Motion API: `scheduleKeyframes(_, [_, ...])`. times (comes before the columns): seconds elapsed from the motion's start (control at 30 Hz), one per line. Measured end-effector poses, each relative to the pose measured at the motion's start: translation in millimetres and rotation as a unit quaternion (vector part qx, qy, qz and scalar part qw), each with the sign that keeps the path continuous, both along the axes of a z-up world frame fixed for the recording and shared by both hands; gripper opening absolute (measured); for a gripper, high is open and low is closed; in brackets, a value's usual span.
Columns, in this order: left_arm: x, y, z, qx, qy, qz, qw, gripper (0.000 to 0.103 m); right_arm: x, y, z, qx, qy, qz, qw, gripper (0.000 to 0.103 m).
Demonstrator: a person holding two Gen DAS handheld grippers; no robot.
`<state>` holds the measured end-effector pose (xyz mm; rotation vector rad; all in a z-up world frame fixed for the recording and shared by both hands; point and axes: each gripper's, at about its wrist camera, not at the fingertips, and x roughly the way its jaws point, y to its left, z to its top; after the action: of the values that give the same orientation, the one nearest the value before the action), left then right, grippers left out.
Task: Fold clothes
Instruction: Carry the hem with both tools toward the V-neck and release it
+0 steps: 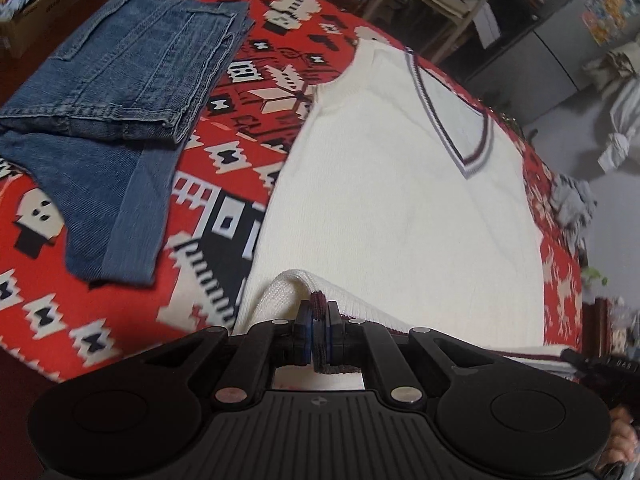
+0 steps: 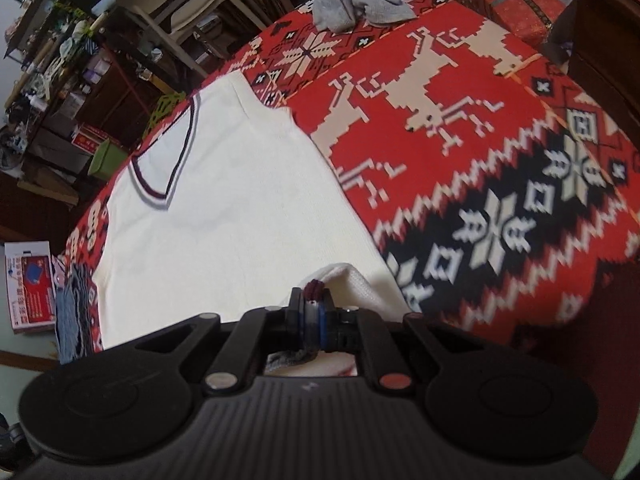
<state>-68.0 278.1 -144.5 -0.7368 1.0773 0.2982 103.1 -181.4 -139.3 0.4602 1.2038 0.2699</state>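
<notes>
White V-neck sweater vest (image 1: pixel 392 184) being pinched at hem by closed left gripper (image 1: pixel 319 322) and right gripper (image 2: pixel 314 312), folded jeans (image 1: pixel 120 80) lying beside.

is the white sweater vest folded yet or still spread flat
Mostly spread: the white vest lies flat on the red blanket, V-neck showing. Only its hem is lifted, pinched by the left gripper and right gripper.

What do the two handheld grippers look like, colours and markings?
Both the left gripper and right gripper are matte black, with a ribbed body, round side discs, angled linkage arms with silver pivot caps (one red on the right), and blue-edged finger pads.
</notes>
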Motion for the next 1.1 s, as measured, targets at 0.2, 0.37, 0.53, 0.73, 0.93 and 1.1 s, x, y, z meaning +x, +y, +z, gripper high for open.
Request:
scheduleKeyframes(0.2, [40, 14, -11, -0.006, 0.012, 0.008, 0.9999, 0.006, 46, 20, -32, -0.01, 0.021, -0.004, 1.0, 0.007])
scheduleKeyframes(0.37, [58, 17, -18, 0.002, 0.014, 0.004, 0.9999, 0.006, 68, 33, -46, -0.004, 0.021, -0.011, 1.0, 0.008])
scheduleKeyframes(0.53, [64, 19, -24, 0.004, 0.011, 0.006, 0.9999, 0.007, 77, 38, -53, -0.007, 0.016, -0.015, 1.0, 0.008])
scheduleKeyframes(0.73, [69, 21, -29, 0.011, 0.006, 0.006, 0.9999, 0.015, 78, 35, -53, -0.005, 0.005, -0.03, 1.0, 0.011])
scheduleKeyframes(0.93, [65, 8, -12, 0.088, -0.015, -0.009, 0.9959, 0.06, 72, 40, -37, -0.041, -0.048, -0.024, 0.998, 0.035])
scheduleKeyframes(1.1, [61, -9, 0, 0.132, -0.036, -0.038, 0.9898, 0.069, 56, 50, -11, -0.043, -0.102, 0.017, 0.994, 0.041])
